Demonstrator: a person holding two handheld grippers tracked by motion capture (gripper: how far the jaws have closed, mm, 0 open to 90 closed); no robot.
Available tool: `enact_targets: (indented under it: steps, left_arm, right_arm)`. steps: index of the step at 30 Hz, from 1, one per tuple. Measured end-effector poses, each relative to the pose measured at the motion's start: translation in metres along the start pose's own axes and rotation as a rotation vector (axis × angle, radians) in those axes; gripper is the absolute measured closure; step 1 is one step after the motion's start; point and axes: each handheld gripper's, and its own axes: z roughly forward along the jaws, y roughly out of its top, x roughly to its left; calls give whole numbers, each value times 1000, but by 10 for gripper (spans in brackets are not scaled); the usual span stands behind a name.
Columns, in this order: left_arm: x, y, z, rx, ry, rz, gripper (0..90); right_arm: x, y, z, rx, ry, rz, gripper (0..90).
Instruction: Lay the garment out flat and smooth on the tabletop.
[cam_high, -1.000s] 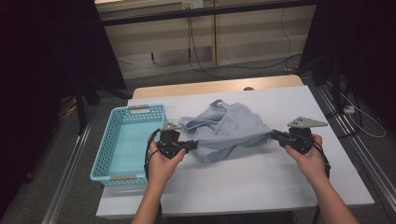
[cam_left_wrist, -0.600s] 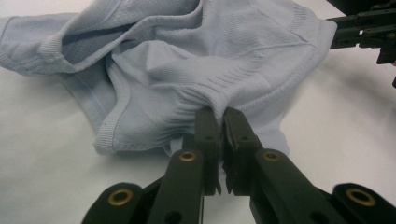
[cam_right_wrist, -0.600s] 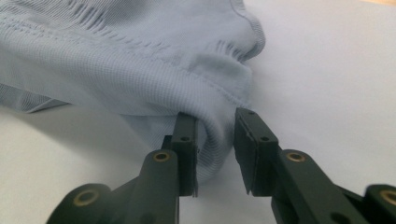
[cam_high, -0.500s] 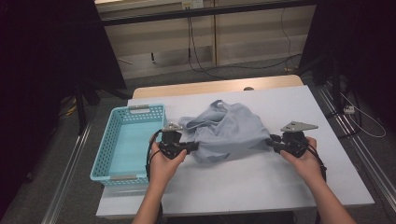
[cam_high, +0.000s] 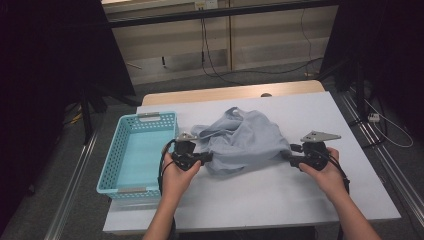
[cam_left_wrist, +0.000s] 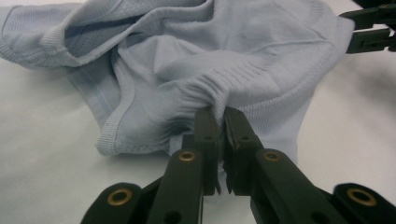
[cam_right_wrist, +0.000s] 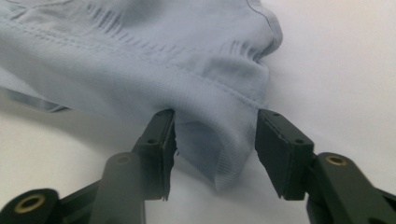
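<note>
Basket (cam_high: 116, 160) in turquoise plastic stands at the left edge of the counter (cam_high: 320, 115). Just right of it, the left gripper (cam_left_wrist: 218, 122) is clamped tight on a bunched fold of the pale blue garment (cam_high: 240, 142), which lies crumpled at the middle of the counter. At its right end the right gripper (cam_right_wrist: 215, 140) has just been opening; its jaws stand apart with the hem loose between them. I judge this a release step: next, the right gripper needs to back away clear of the cloth.

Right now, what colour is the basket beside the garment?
Turquoise; the basket shows best in the high view.
</note>
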Motion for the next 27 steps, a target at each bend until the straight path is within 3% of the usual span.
enact_targets:
  steps: [8,12,14,17,18,21,26,27]
  left_arm:
    - [4,-2,1,-24,13,-21,856]
    - [4,-2,1,-19,11,-19,856]
    - [4,-2,1,-19,11,-19,855]
    - [4,-3,1,-24,8,-24,856]
    - [5,-2,1,-25,7,-27,856]
    - [5,-1,-1,-31,6,-31,857]
    - [5,3,-3,-46,-5,-33,857]
    - [2,5,-1,-41,-12,-30,858]
  right_arm:
    - [-6,-8,7,66,-25,38,528]
    - [-4,-11,11,94,-27,27,552]
    - [-3,-11,13,107,-25,19,650]
    - [-4,-12,13,103,-13,25,707]
    - [-5,-12,13,101,10,38,806]
    - [-7,-12,8,96,20,41,846]
    - [-13,-5,-12,17,-26,30,858]
    - [-18,-3,-23,-25,-28,58,858]
